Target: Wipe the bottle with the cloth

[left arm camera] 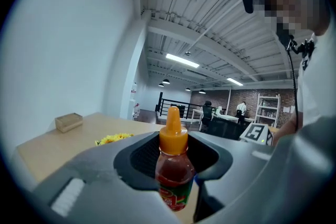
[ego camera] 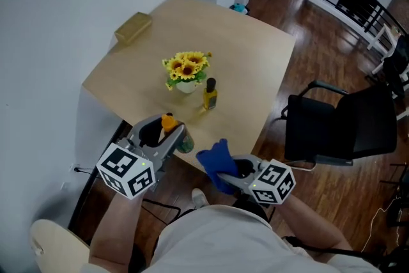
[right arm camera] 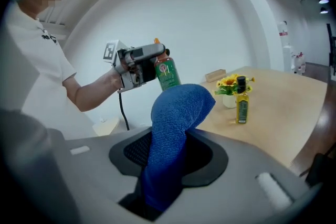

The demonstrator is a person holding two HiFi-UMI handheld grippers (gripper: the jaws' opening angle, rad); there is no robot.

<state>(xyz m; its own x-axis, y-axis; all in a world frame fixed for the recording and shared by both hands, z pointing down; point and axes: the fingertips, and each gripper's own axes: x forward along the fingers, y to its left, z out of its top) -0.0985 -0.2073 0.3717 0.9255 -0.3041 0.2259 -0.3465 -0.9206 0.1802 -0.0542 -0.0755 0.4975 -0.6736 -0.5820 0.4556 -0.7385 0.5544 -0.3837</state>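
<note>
While the left gripper (ego camera: 174, 137) clamps the bottle (left arm camera: 173, 165), the right gripper (ego camera: 227, 171) pinches the cloth (right arm camera: 176, 113) near its four o'clock, so next comes pressing cloth onto bottle.

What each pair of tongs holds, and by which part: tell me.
Left tongs clamp the sauce bottle by its body, below the orange cap. Right tongs clamp the blue cloth by its lower end; the rest stands free.
</note>
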